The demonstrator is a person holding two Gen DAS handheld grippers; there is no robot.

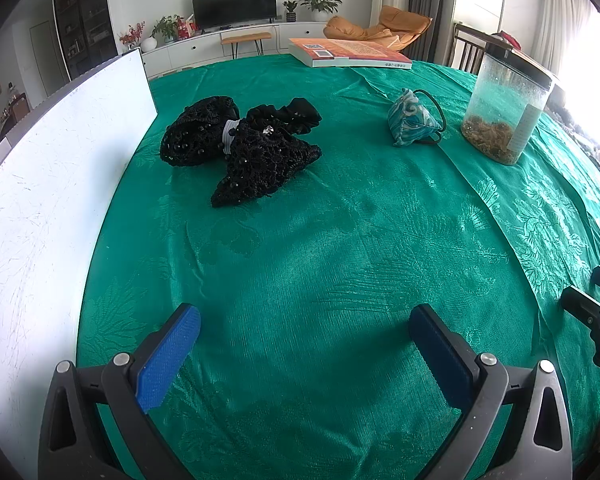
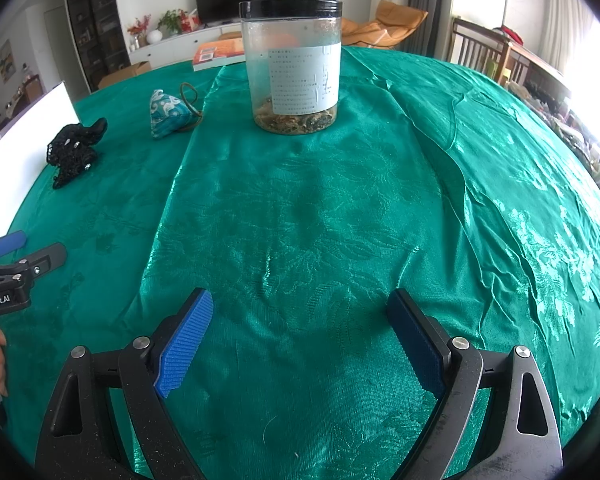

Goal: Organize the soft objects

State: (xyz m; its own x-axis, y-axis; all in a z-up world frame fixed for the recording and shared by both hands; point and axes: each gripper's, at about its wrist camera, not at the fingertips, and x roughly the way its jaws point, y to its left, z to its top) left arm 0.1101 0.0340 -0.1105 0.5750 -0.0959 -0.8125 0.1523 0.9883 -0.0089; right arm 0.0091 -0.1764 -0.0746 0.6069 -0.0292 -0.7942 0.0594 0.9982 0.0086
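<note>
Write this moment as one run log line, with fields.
left gripper: open, empty | right gripper: open, empty | black lace piece, blue pouch: untouched on green cloth | step: not started

bright daylight, right-edge glare, fisheye-warped edges

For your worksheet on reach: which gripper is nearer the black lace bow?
Left. The left gripper faces the black lace bow just ahead; from the right gripper the bow lies far off to its left.
</note>
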